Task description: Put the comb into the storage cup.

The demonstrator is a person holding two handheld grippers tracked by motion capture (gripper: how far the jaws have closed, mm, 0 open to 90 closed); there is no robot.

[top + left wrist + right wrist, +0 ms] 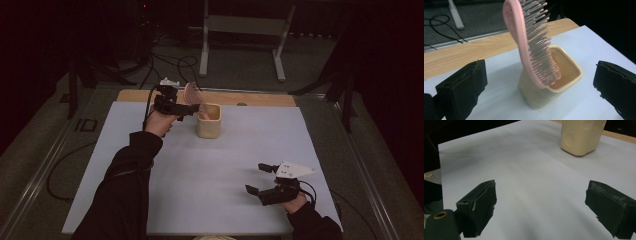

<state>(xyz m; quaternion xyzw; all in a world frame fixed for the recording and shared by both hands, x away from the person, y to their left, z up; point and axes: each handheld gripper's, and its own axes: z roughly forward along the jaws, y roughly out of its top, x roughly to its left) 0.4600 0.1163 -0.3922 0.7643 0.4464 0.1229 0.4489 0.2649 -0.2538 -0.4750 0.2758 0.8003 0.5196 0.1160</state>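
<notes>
A pink hairbrush (529, 50) stands handle-down in a cream square cup (536, 97), leaning on the cup's rim with its bristles toward the cup's mouth. My left gripper (541, 72) is open, its jaws wide on either side of the brush and touching nothing. From above, the left gripper (187, 110) hovers just left of the cup (208, 127) and brush (192, 95) at the back of the sheet. My right gripper (258, 179) is open over bare sheet near the front right, nothing between its jaws (541, 197). It faces the distant cup (580, 137).
A white sheet (225, 160) covers the table, with a strip of bare wood (260, 98) along the far edge. Beyond the table a metal stand (240, 25) and loose cables (165, 60) lie on the dark floor.
</notes>
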